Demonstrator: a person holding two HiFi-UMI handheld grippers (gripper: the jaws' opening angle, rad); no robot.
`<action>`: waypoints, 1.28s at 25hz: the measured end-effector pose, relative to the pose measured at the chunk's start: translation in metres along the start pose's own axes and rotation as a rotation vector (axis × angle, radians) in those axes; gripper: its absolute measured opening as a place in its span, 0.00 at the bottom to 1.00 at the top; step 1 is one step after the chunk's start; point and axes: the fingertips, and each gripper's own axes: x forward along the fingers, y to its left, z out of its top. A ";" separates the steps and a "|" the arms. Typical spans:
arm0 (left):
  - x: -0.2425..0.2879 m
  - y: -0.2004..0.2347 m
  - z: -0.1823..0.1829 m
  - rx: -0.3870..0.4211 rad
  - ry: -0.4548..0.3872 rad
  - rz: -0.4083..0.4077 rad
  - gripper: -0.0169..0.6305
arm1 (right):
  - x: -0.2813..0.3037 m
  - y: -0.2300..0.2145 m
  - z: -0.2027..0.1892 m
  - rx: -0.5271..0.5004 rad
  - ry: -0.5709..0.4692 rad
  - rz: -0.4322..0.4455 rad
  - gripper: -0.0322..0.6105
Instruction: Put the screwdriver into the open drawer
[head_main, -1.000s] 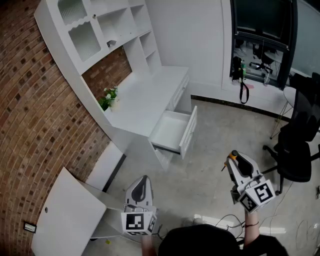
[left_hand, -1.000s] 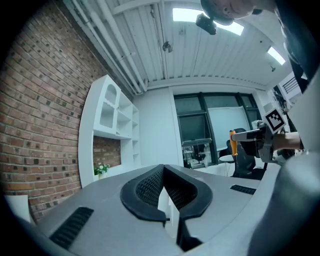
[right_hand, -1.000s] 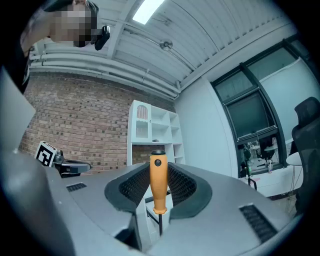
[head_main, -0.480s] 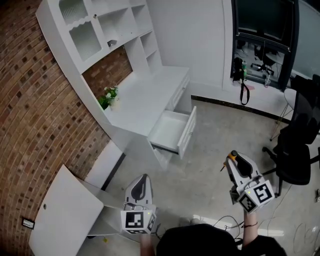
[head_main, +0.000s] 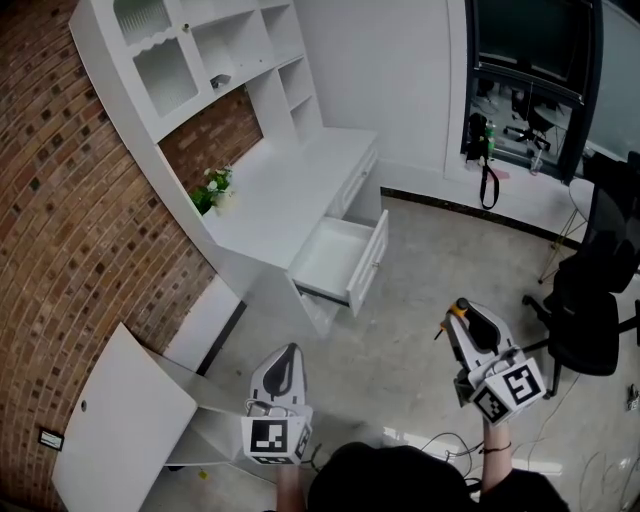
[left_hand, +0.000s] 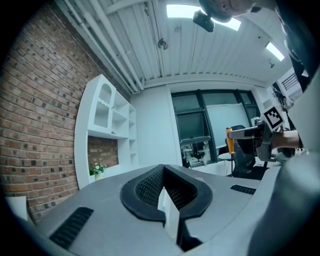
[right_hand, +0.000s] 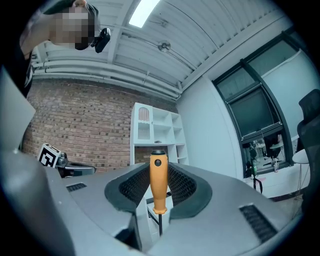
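Observation:
The screwdriver (head_main: 457, 307) has an orange handle (right_hand: 158, 182) and stands upright between the jaws of my right gripper (head_main: 462, 322), which is shut on it. Its thin shaft (right_hand: 160, 224) runs down behind the pads. The open white drawer (head_main: 336, 262) juts out of the desk (head_main: 290, 205), well ahead and to the left of that gripper, and looks empty. My left gripper (head_main: 290, 352) hovers over the floor short of the desk. In the left gripper view its pads (left_hand: 150, 187) meet at the tip with nothing between them.
A white shelf unit (head_main: 200, 50) rises behind the desk against a brick wall, with a small plant (head_main: 212, 190) on the desktop. A black office chair (head_main: 590, 300) stands at the right. A white panel (head_main: 120, 420) lies at lower left, and cables (head_main: 440, 440) trail near my feet.
The desk and drawer have drifted slightly left in the head view. The left gripper has crept a little forward. The right gripper keeps the screwdriver in the same upright pose.

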 end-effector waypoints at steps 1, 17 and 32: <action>0.003 -0.001 0.000 -0.002 0.001 -0.003 0.04 | 0.001 0.000 -0.001 0.000 0.000 0.003 0.22; 0.089 0.024 -0.028 -0.071 0.033 -0.016 0.04 | 0.081 -0.039 -0.031 0.008 0.051 0.023 0.22; 0.215 0.079 -0.037 -0.101 0.045 -0.058 0.04 | 0.200 -0.082 -0.047 0.015 0.094 0.023 0.22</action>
